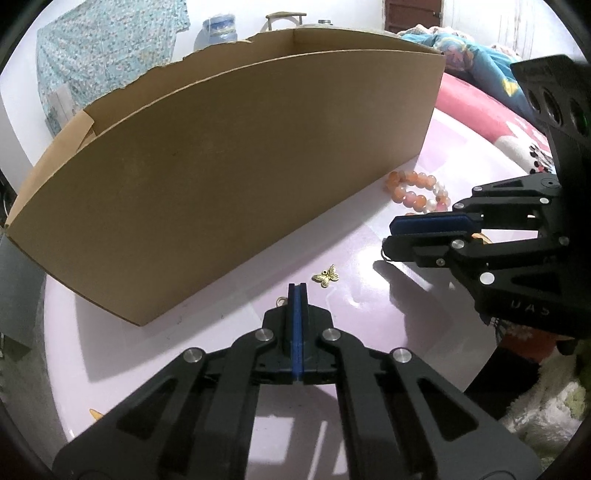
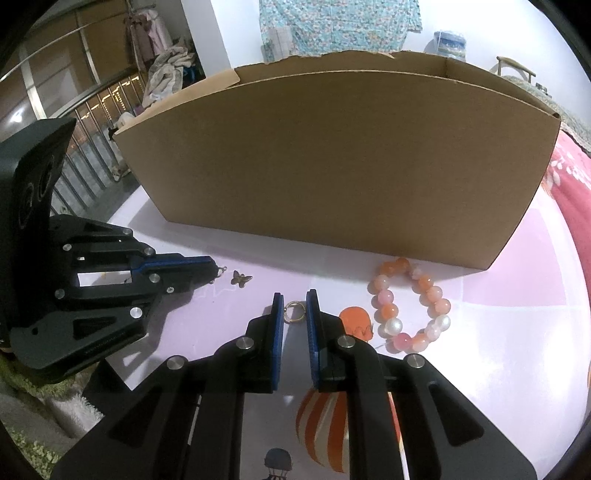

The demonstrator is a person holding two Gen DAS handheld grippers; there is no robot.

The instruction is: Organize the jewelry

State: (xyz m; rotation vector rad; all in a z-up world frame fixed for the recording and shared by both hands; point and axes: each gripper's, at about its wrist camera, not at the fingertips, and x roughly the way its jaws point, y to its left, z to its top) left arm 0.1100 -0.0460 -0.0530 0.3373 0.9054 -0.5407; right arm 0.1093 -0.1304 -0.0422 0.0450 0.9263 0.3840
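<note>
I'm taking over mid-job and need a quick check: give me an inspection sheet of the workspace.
Surface: glossy pink table with printed pictures.
Job's things: cardboard box, open top; bead bracelet beside it; butterfly charm; gold ring; small loop.
Clutter: nothing seen.
Grippers: left gripper jaws shut, loop at its tip, grip unclear; right gripper jaws shut on the ring.
Cables: nothing seen.
Surroundings: hanging patterned cloth, bedding.
</note>
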